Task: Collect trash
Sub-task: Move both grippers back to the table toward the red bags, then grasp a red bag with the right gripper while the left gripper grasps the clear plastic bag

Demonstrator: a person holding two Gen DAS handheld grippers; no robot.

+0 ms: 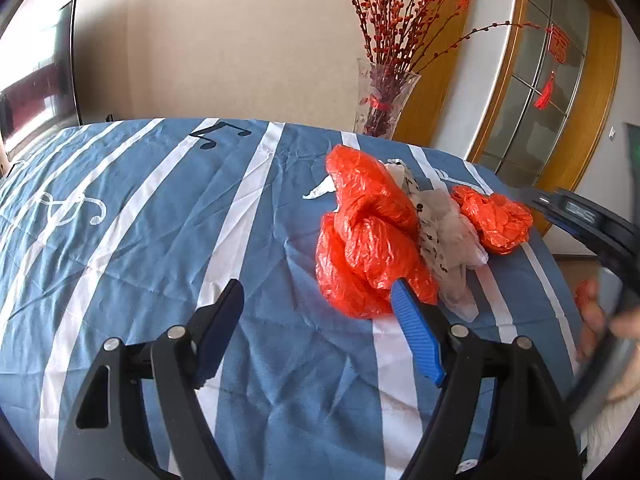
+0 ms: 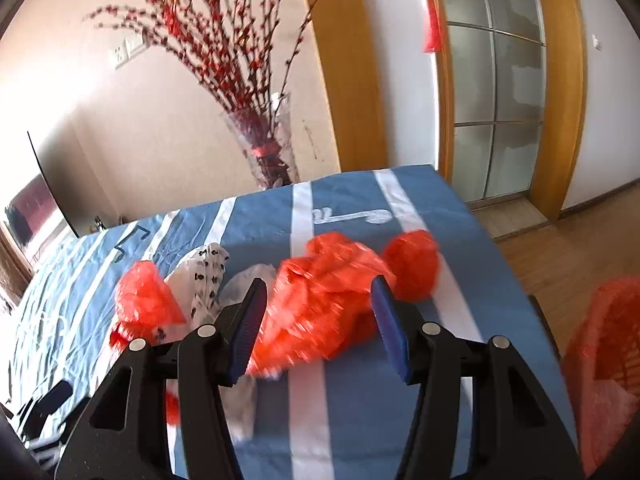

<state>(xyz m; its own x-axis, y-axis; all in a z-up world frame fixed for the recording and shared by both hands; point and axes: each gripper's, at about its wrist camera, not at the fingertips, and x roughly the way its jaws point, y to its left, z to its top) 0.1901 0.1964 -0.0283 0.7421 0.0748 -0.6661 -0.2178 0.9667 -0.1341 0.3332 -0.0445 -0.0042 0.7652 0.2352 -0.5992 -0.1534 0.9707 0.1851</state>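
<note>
trash is lying in a loose heap on the striped blue cloth (image 1: 168, 216), with the big orange bag (image 2: 320, 304) sitting just ahead of the right gripper (image 2: 318, 330) between its wide-spread fingers, and a white printed bag (image 2: 208, 276) off to its left. the left gripper (image 1: 318, 332) is hovering wide and empty, the same heap ahead and to its right. judging by this, the reaching step is in hand; next the right gripper needs lowering and closing on the orange bag, then carrying toward the red basket (image 2: 604, 360) at its right.

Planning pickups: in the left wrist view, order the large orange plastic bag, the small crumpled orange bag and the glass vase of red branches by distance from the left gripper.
1. Large orange plastic bag, at the left gripper's right fingertip.
2. Small crumpled orange bag, farther right.
3. Glass vase of red branches, behind the table's far edge.
</note>
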